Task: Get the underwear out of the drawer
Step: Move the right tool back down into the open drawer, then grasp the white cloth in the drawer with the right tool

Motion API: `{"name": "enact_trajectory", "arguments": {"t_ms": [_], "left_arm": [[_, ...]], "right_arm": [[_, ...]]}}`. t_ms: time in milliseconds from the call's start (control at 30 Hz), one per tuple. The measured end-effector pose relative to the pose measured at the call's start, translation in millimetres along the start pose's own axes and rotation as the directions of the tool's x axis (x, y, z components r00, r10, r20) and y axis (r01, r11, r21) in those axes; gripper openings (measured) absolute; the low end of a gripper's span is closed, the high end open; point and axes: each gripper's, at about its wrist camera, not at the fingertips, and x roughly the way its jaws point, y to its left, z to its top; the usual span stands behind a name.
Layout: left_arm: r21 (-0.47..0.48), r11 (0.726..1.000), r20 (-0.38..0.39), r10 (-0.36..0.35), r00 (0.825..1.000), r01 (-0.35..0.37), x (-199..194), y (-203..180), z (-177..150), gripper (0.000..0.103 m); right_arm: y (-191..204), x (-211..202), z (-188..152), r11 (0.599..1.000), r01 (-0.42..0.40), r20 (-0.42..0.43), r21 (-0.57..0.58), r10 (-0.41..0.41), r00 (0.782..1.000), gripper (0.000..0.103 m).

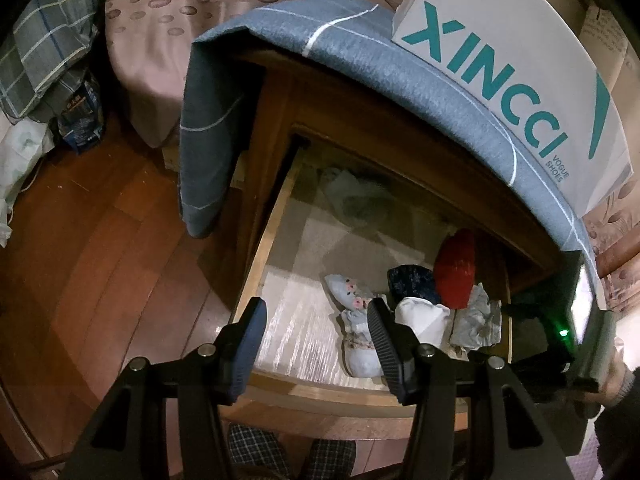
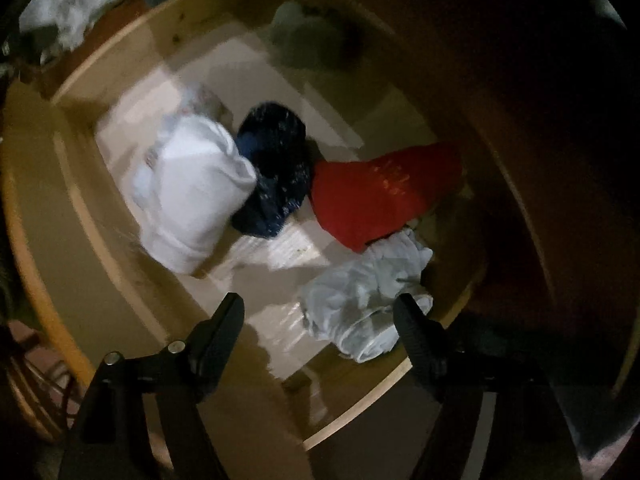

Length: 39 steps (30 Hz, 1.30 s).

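The wooden drawer stands pulled out and holds several rolled pieces of underwear: a floral pale blue one, a white one, a navy one, a red one and a crumpled pale grey one. My left gripper hovers open above the drawer's front, holding nothing. My right gripper is low inside the drawer, open. The pale grey underwear lies against its right finger, ungripped. White, navy and red rolls lie beyond.
A white shoe box rests on a blue cloth covering the cabinet top. A dim grey bundle sits at the drawer's back. A bed and wood floor lie left. Plaid slippers are below.
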Motion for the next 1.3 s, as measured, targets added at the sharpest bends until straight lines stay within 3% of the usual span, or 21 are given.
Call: {"name": "enact_trajectory", "arguments": {"t_ms": [333, 600, 867, 1000, 1167, 1300], "left_arm": [[-0.007, 1.0, -0.019, -0.008, 1.0, 0.008, 5, 1, 1, 0.054], [-0.003, 1.0, -0.032, -0.007, 0.999, 0.007, 10, 0, 0, 0.054], [0.024, 1.0, -0.045, 0.015, 0.999, -0.014, 13, -5, -1, 0.054], [0.04, 0.999, -0.065, 0.024, 0.998, -0.021, 19, -9, -1, 0.054], [0.09, 0.995, -0.087, 0.039, 0.995, -0.031, 22, -17, -3, 0.054], [0.123, 0.992, -0.101, 0.045, 0.994, -0.033, 25, -24, -4, 0.054]], "right_arm": [[-7, 35, 9, 0.997, 0.062, -0.034, -0.049, -0.063, 0.997, 0.075], [-25, 51, 14, 0.999, 0.027, -0.056, -0.018, -0.028, 0.998, 0.076], [-36, 70, 25, 1.0, -0.003, -0.067, -0.02, 0.001, 0.998, 0.086], [-40, 70, 25, 1.0, -0.012, -0.065, 0.001, 0.012, 0.998, 0.087], [-51, 71, 21, 0.997, -0.044, -0.06, 0.065, 0.048, 0.997, 0.071], [-54, 69, 15, 0.991, -0.073, -0.071, 0.114, 0.081, 0.994, 0.067]]}}
